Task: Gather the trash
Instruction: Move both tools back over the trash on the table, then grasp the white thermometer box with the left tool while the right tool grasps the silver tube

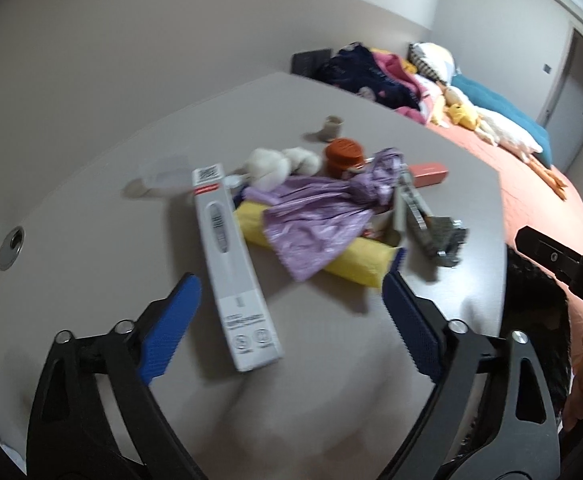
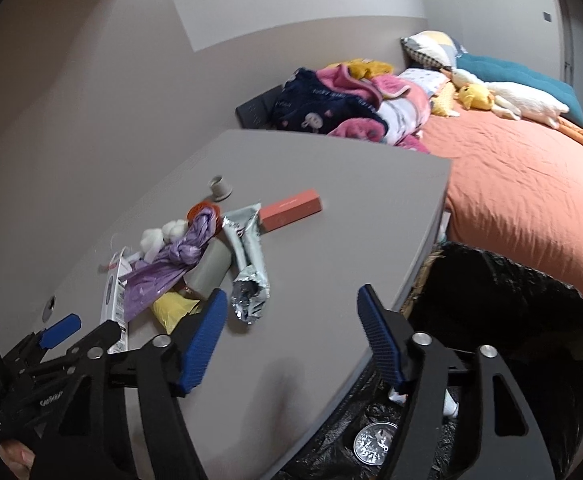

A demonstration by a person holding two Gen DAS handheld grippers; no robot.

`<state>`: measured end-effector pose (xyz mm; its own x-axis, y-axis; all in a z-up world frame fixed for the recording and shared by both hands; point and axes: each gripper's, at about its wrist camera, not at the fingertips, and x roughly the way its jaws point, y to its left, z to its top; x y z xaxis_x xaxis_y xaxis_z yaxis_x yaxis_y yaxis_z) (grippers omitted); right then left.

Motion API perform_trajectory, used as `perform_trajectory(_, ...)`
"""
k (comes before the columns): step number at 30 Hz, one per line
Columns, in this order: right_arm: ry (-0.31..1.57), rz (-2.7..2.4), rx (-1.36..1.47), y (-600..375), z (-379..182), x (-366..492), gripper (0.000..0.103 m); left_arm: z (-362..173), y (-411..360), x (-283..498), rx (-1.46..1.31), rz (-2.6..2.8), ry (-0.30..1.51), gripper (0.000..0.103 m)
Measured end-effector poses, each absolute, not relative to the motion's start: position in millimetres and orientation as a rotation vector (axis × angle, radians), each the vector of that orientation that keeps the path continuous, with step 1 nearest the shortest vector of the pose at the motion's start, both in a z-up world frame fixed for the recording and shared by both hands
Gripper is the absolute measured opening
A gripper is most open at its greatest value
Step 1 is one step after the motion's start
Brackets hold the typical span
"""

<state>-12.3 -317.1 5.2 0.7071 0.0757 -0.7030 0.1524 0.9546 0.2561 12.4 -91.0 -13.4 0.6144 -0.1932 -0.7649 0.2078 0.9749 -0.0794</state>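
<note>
Left wrist view: the left tongs [image 1: 291, 312] hang wide open and empty over the grey counter [image 1: 91, 200], a long white cardboard box [image 1: 231, 264] lying between the blue pads, crumpled purple plastic bag [image 1: 315, 216] draped on a yellow packet [image 1: 351, 264] beyond. Right wrist view: the right tongs [image 2: 291, 336] gape open, empty, above the counter edge, the black-lined trash bin [image 2: 511, 320] just beside it, a silver foil wrapper [image 2: 247, 280] ahead.

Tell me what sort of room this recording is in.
Most likely a bedroom: a bed with an orange sheet, pillows and a plush duck stands next to a grey desk littered with trash, with a black-lined bin at the desk's edge.
</note>
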Motion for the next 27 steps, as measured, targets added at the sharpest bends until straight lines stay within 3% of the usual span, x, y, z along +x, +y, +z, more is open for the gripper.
perform_trajectory(9,0.858,-0.018,0.26,-302.3,-13.2,17.7,0.055,-40.6,-70.2,36.2,-0.016,-0.166,0.975,0.057)
perform_trajectory(24,0.906,0.024,0.205,-282.9,-37.5,72.5,0.046,-49.5,-54.1,60.5,-0.021,-0.1,0.989,0.042)
perform_trajectory(27,0.913,0.028,0.204,-282.5,-41.6,79.7,0.038,-49.3,-53.2,61.8,-0.008,-0.093,0.978,0.04)
